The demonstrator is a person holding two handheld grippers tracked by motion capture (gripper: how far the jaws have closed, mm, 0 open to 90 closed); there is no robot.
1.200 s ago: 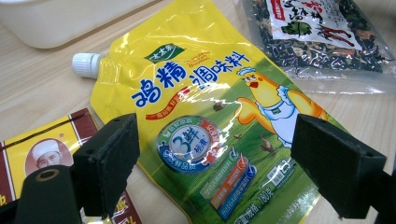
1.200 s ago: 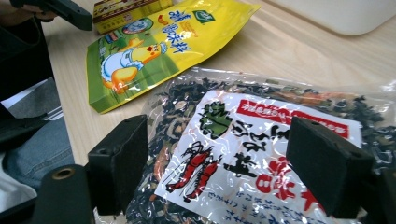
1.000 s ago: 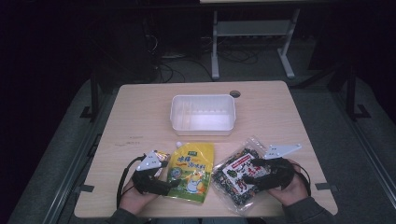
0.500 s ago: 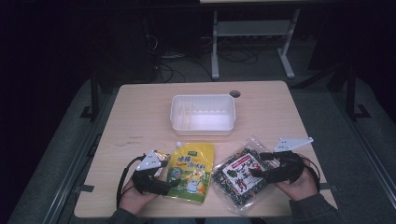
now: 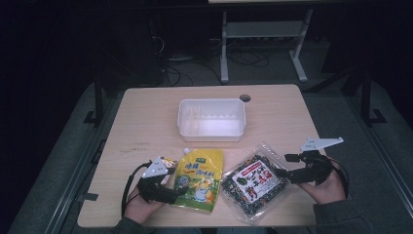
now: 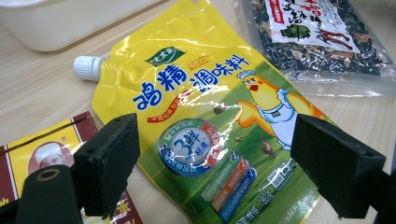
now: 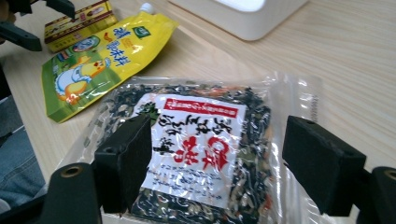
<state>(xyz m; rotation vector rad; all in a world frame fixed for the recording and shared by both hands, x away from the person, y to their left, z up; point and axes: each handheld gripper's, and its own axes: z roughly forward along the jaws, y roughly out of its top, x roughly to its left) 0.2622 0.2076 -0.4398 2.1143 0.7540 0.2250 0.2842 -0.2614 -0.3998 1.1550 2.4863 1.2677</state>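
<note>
Approach step. Left gripper [image 6: 215, 172] fingers released over yellow pouch [image 6: 210, 130]; right gripper [image 7: 219, 168] fingers released over seaweed bag [image 7: 201, 140]. Next, likely: lower, clamp, lift toward tub [image 5: 211, 118].

Your high view is dim: the counter [image 5: 146, 126] is lit from overhead, while the floor and the room behind fall off to near black. Detail there is soft and grainy. Shadows on the counter are faint and short. Your two gripper views are brighter and warmer. Glare streaks the yellow pouch [image 6: 205, 116] and the clear seaweed bag [image 7: 205, 140]. The close black tongs pads look slightly soft; the white tub [image 7: 243, 14] blows out.
</note>
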